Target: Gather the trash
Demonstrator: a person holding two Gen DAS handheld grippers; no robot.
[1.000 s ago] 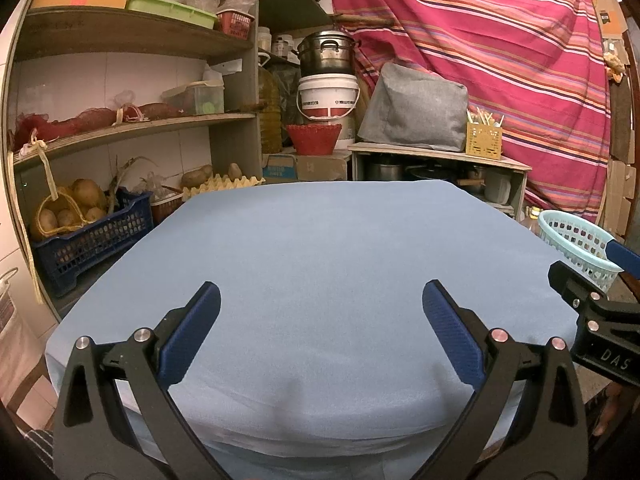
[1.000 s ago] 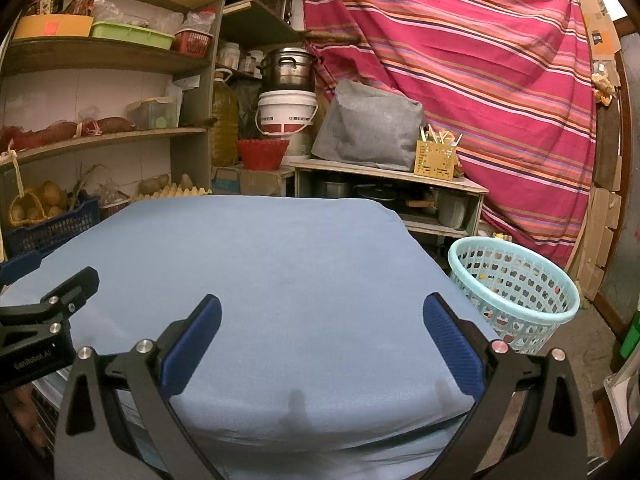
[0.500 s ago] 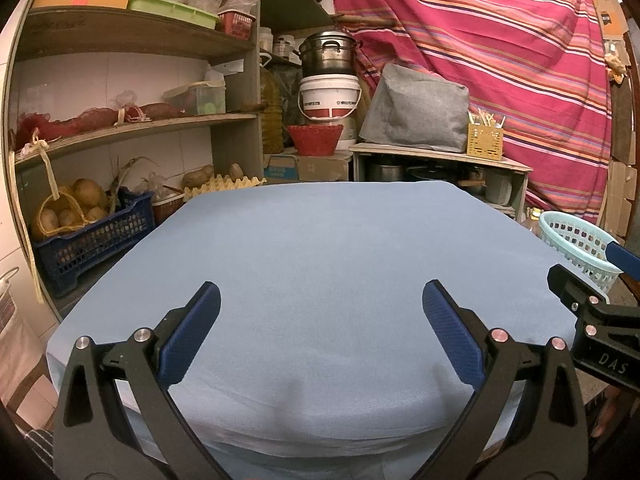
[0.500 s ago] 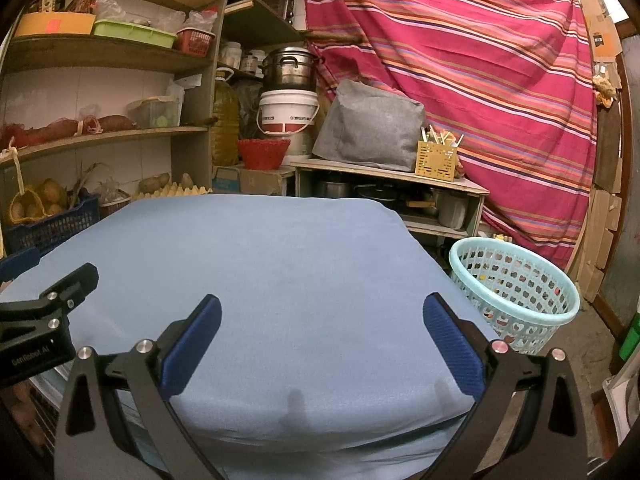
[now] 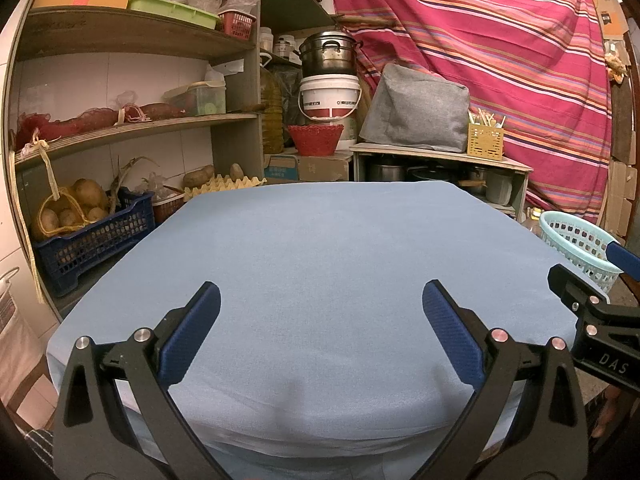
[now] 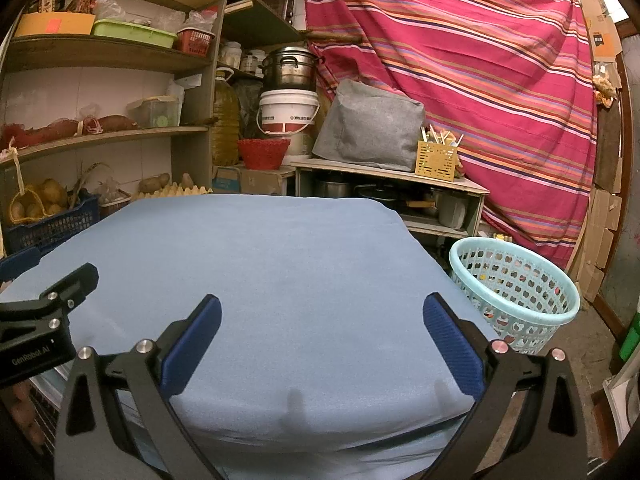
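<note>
Striped curtain (image 6: pixel 460 52): red, hangs across the back wall behind everything.
Table (image 5: pixel 320 264): covered in a plain light blue cloth, fills the middle of both views.
Shelves (image 5: pixel 132 36): stand left of the table, stacked with tubs, jars and a blue crate of potatoes.
Basket (image 6: pixel 514 294): pale turquoise, perforated, sits on the floor just beside the table's right edge; small bits show through its holes, too small to identify.
Left gripper (image 5: pixel 320 312): released, jaws spread wide over the cloth, holding nothing.
Right gripper (image 6: pixel 322 314): released, jaws wide apart above the table's near right corner, nothing between them.
</note>
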